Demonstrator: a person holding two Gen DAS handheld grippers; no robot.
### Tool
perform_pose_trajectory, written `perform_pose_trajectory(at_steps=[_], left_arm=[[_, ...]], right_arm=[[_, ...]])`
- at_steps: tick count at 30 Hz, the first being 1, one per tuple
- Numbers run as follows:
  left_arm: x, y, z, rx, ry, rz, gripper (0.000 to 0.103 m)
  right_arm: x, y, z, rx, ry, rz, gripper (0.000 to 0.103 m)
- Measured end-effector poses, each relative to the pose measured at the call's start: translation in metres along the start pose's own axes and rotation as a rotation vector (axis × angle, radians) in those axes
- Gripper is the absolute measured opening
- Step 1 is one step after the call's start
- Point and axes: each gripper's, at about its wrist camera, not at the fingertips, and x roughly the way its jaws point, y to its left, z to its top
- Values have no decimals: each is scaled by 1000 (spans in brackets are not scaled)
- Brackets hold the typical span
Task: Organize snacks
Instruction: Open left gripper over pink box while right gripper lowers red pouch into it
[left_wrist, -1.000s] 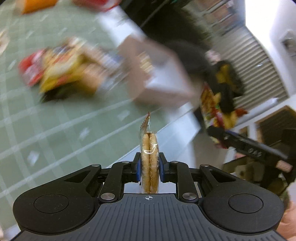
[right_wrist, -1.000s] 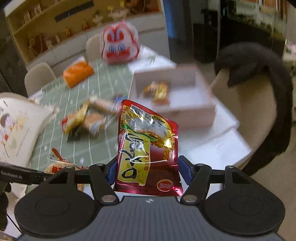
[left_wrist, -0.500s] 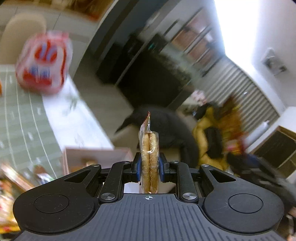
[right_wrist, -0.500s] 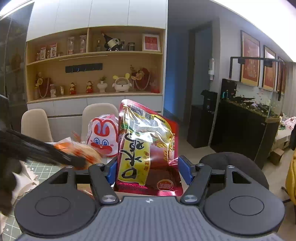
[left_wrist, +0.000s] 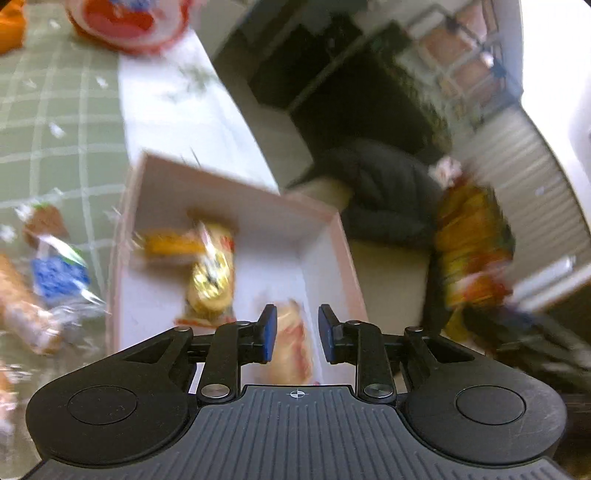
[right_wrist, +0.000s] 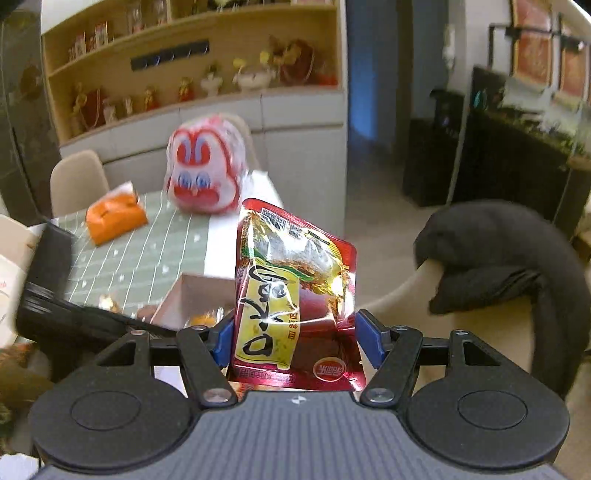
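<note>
The left tongs (left_wrist: 294, 334) are opening over the box (left_wrist: 236, 206) near the worktop's edge, the biscuit pack (left_wrist: 291, 343) loose between them. It could miss. The right tongs (right_wrist: 295, 341) clench a red packet (right_wrist: 291, 295) that may slip.

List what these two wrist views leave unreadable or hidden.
- Left wrist view: motion blur smears the snacks in the pink box; their labels are unreadable.
- Same view: the biscuit pack between the opening left tongs is blurred; whether the pads touch it is unclear.
- Right wrist view: the red pouch in the right tongs hides most of the box.
</note>
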Motion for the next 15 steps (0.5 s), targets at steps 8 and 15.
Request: perform_pose_trajectory(at_steps=[8,15], left_arm=[[-94,21,-33,-72,-171,117,28],[-153,63,-72,-203,-183,270,28]], right_arm=[[85,23,-2,45,212,96,67],[119,49,-20,-42,258,-6,73]])
